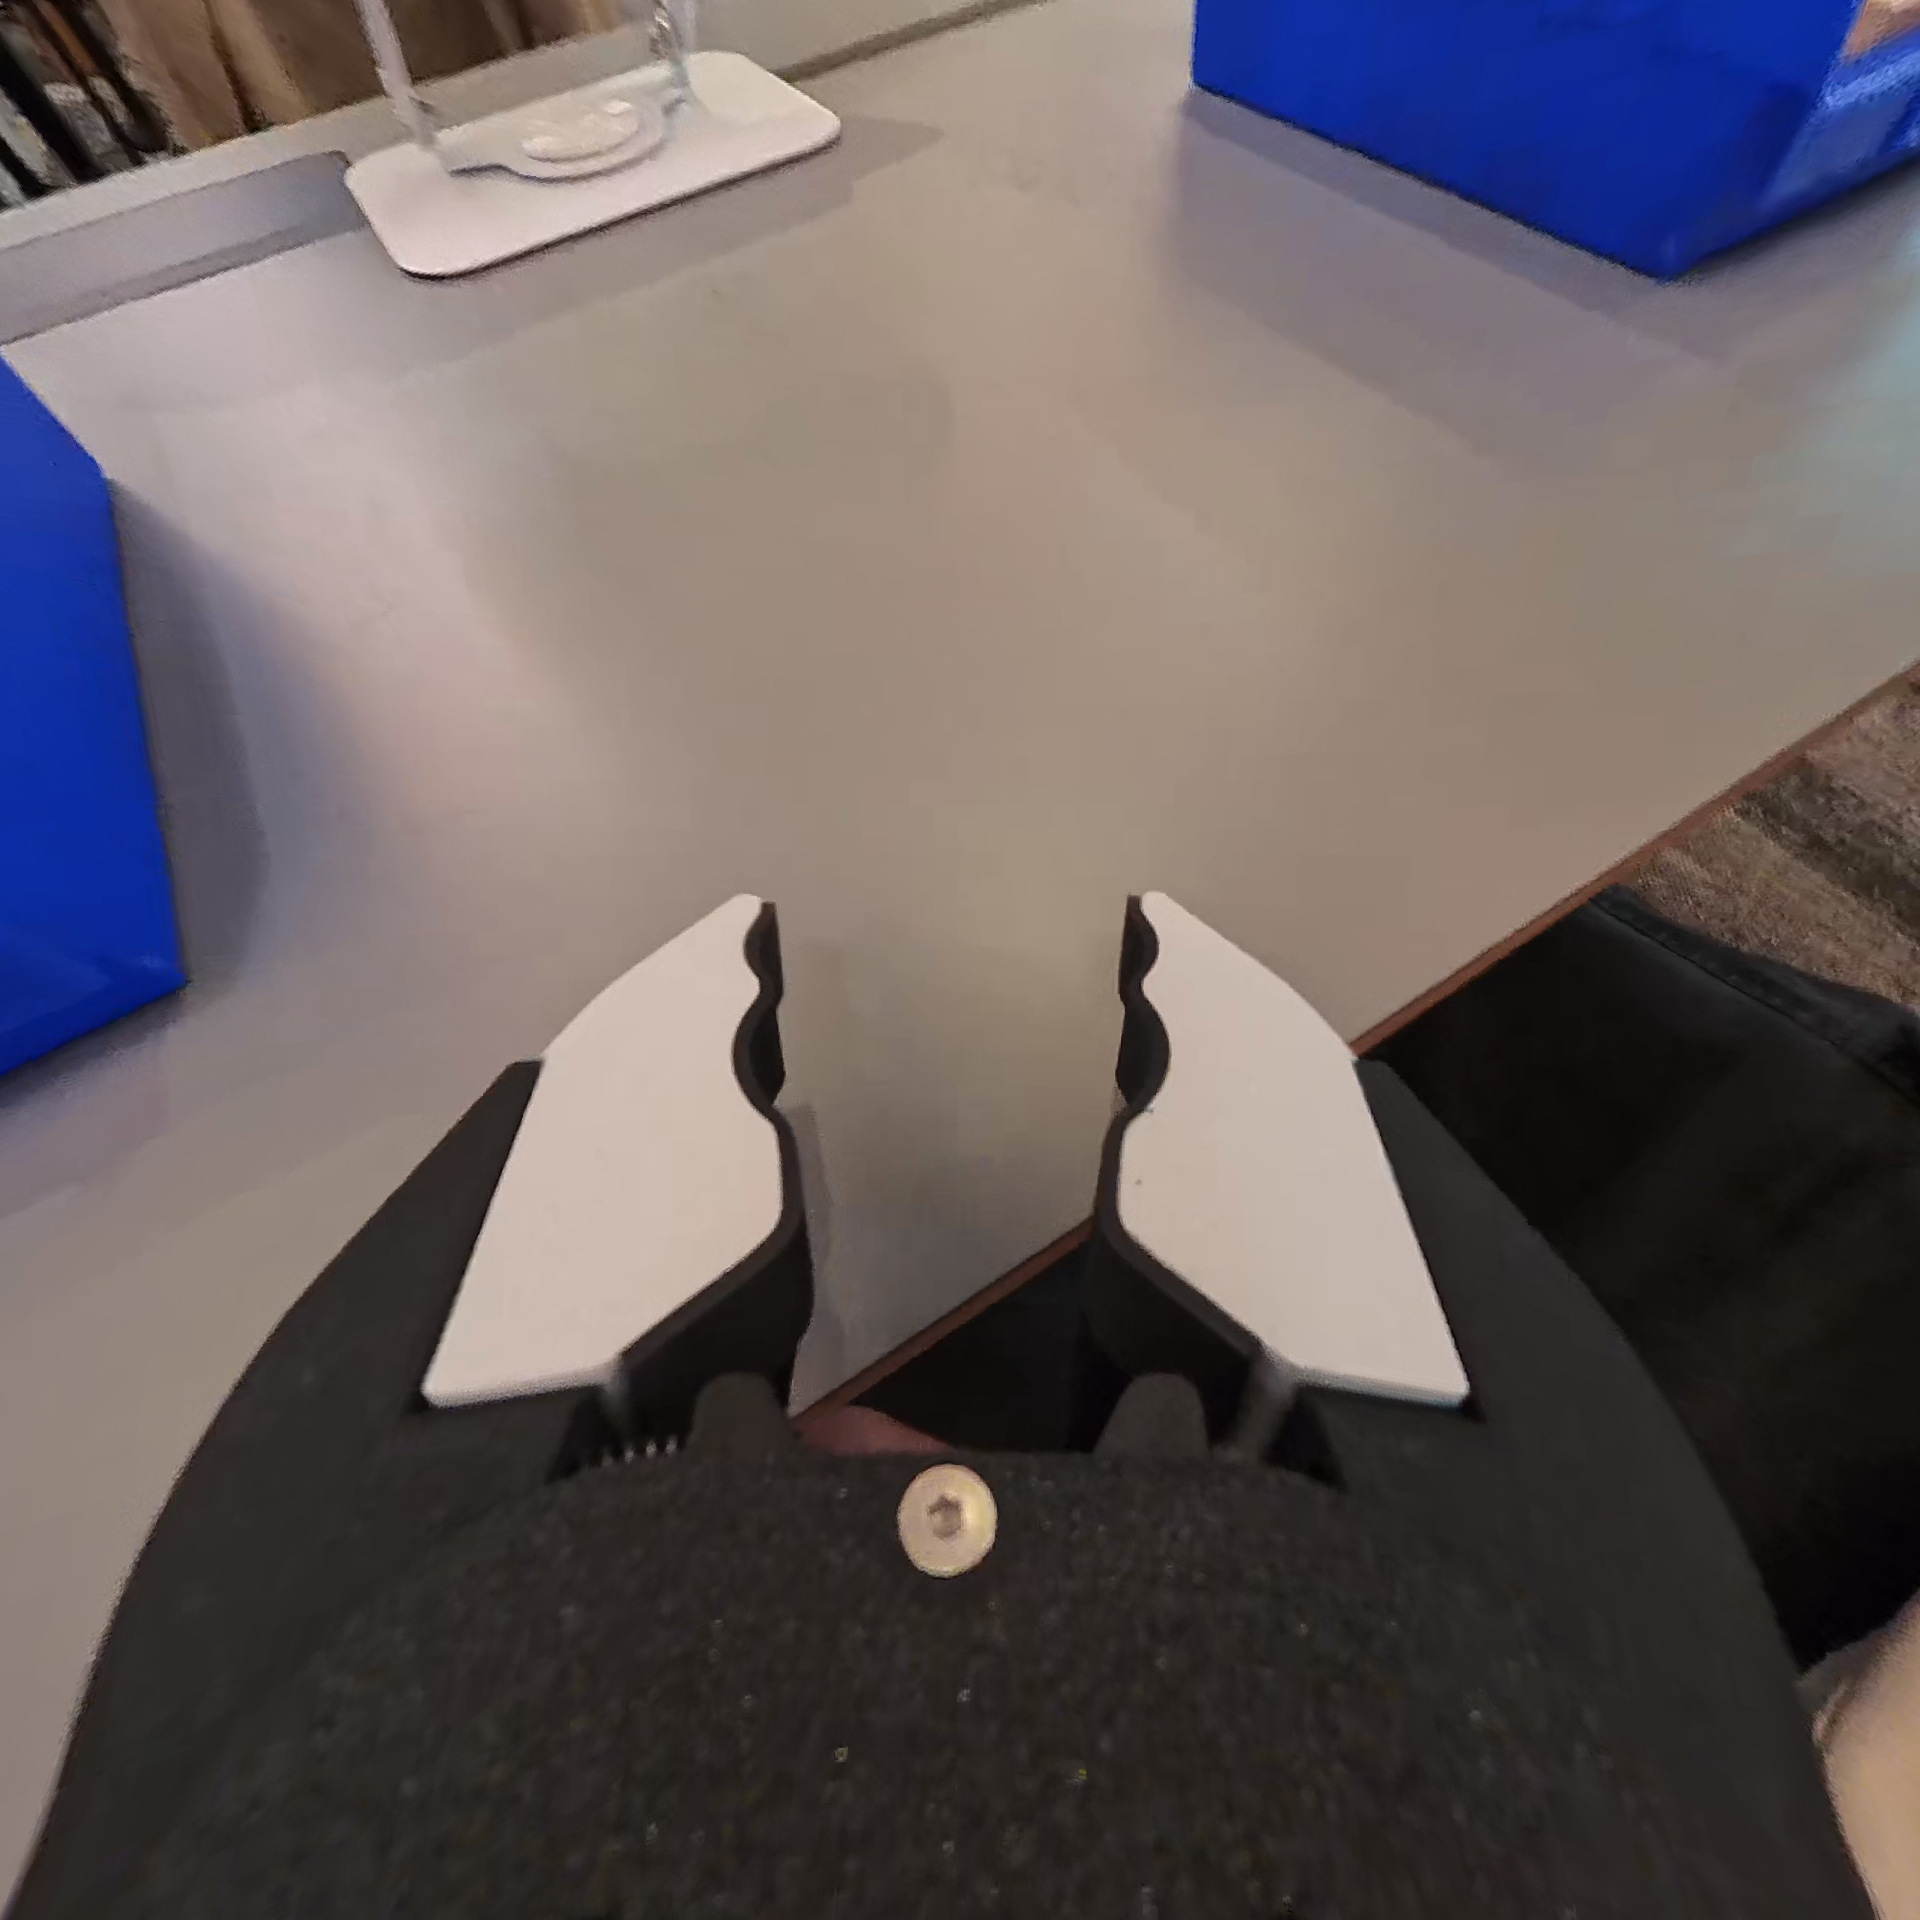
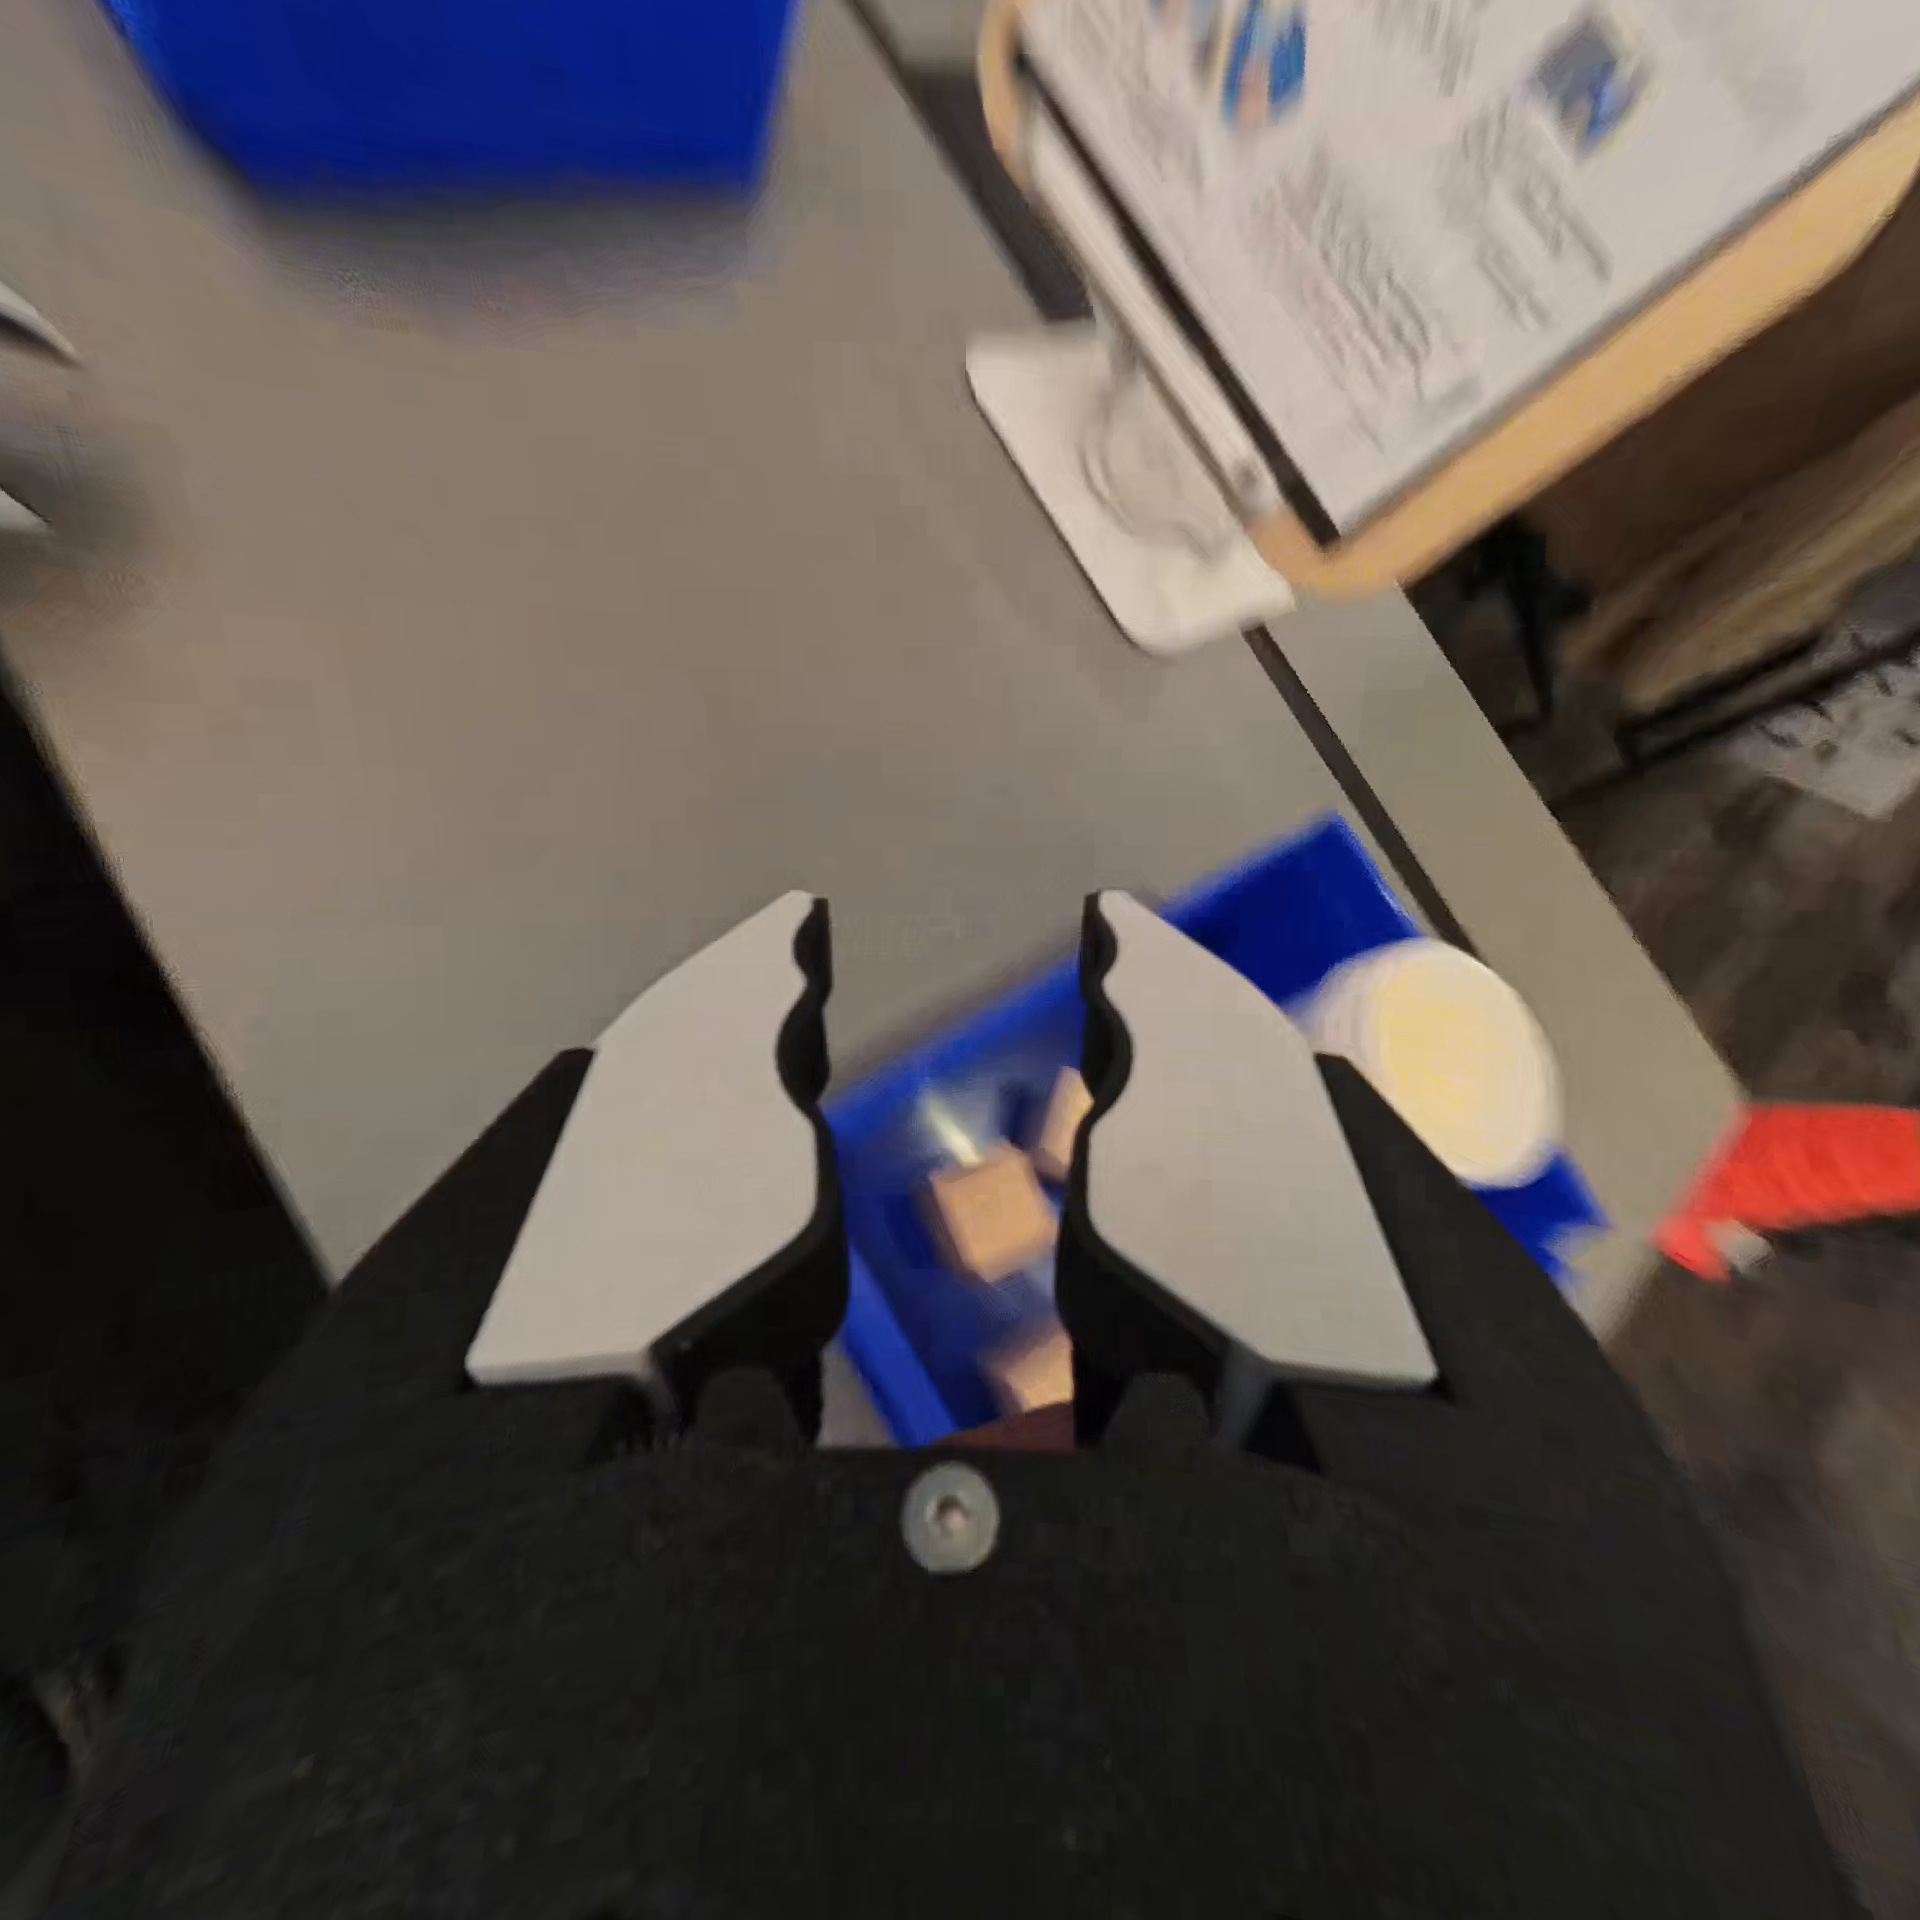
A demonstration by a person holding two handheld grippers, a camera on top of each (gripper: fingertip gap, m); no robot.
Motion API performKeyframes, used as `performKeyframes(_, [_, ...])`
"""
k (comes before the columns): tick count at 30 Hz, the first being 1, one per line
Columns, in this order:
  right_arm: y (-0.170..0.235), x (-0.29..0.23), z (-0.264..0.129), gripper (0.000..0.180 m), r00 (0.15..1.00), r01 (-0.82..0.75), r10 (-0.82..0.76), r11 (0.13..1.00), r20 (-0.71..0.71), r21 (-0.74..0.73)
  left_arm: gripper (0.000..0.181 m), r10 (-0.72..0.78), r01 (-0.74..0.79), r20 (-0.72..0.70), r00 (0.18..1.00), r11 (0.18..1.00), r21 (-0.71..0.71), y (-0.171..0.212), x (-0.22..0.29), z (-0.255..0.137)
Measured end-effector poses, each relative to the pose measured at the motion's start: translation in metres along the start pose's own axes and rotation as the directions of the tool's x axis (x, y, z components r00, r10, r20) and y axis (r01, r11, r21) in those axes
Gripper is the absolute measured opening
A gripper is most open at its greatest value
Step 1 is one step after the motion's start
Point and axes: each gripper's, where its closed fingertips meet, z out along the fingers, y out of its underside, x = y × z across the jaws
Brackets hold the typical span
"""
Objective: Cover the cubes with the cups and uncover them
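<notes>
Right now both grippers hang over the grey table with nothing between their fingers. On the left gripper they stand wide apart above bare tabletop near the table's edge. On the right gripper the gap is narrower, poised above a blue bin by the table's far edge. Inside that bin lie at least 2 wooden cubes, blurred, and a white cup lies tipped at its end.

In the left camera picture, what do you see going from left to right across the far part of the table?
Blue box → white mat with a clear glass on it → big blue box.
</notes>
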Motion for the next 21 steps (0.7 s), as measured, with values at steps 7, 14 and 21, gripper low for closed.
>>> performKeyframes(7, [0.003, -0.187, 0.075, 0.06, 0.954, -0.268, 0.229, 0.941, 0.192, 0.209, 0.061, -0.11, 0.097, 0.077, 0.991, 0.984, 0.15, -0.026, -0.019, -0.028])
performKeyframes(14, [0.038, -0.243, 0.111, 0.063, 0.828, -0.516, 0.559, 0.788, -0.04, 0.335, 0.059, -0.19, 0.174, 0.119, 0.975, 0.975, 0.136, -0.004, -0.023, -0.034])
performKeyframes(21, [0.038, -0.231, 0.084, 0.06, 0.848, -0.407, 0.508, 0.808, -0.152, 0.426, 0.056, -0.139, 0.116, 0.169, 0.976, 0.983, 0.141, 0.008, -0.015, -0.036])
